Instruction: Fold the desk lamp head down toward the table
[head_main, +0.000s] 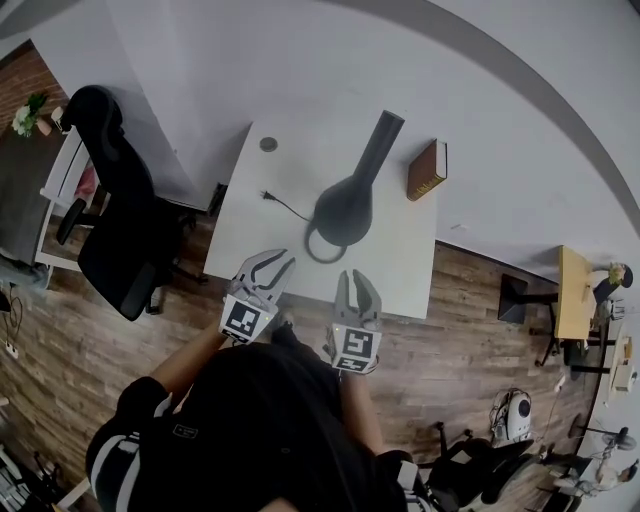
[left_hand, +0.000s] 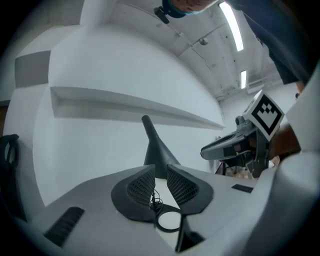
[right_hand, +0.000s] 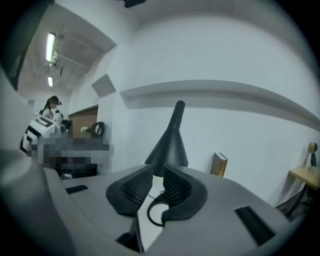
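Stands near the middle of the white table (head_main: 300, 150): a dark desk lamp (head_main: 350, 200), wide at the bottom and narrowing upward to a thin stem. Just on its near side lies a dark ring (head_main: 322, 245), flat on the tabletop. Trailing off to the left, a thin black cord (head_main: 287, 206) that ends in a plug. To the right of the lamp, a brown book (head_main: 427, 170) on edge, close to it but apart. At the far left of the table, a small round disc (head_main: 268, 144).

Reaching forward from the body, both bare forearms, with the grippers over the table's near edge and well short of the lamp.

Left gripper (head_main: 272, 262): angled to the right toward the lamp, rolled a little to one side, pads a narrow gap apart, gripping nothing; only the lamp and ring show beyond the gap.

Right gripper (head_main: 352, 278): pointing almost straight away from the body and slightly down, pads likewise a narrow gap apart and empty, the ring in line beyond them.

Beside the table on the left, a black office chair (head_main: 120, 220) on the wooden floor (head_main: 470, 330).
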